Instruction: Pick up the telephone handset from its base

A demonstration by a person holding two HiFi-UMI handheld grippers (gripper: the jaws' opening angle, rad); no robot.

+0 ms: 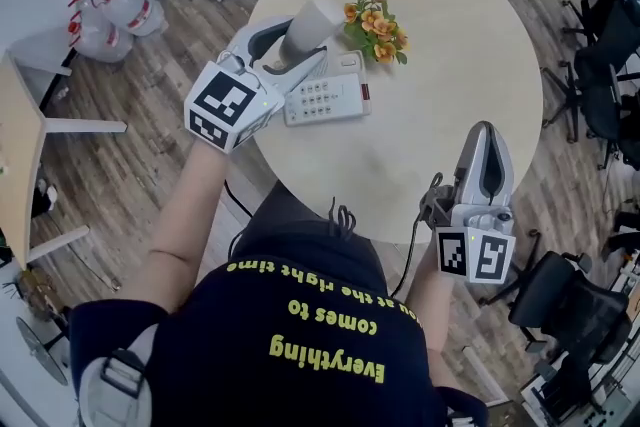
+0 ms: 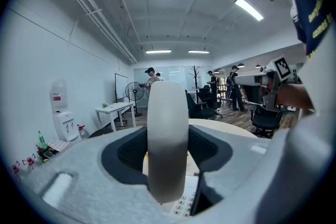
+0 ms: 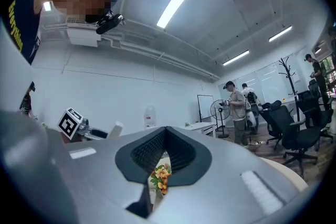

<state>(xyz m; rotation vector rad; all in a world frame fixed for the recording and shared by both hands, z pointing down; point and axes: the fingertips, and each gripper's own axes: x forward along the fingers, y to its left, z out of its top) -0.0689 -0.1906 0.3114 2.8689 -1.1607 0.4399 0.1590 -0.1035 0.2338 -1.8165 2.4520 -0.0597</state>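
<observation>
Round table, handset off its base
Left gripper clamped the handset above the base; right gripper sat closed and empty near the table's edge. Pickup looked nearly done; the next move called for a steady hold, clear of the flowers.

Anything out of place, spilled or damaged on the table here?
Nothing stands out. The handset is off its base, clamped in the left hand-held gripper. The base lies flat on the table near the flowers, with no spill or damage visible.
</observation>
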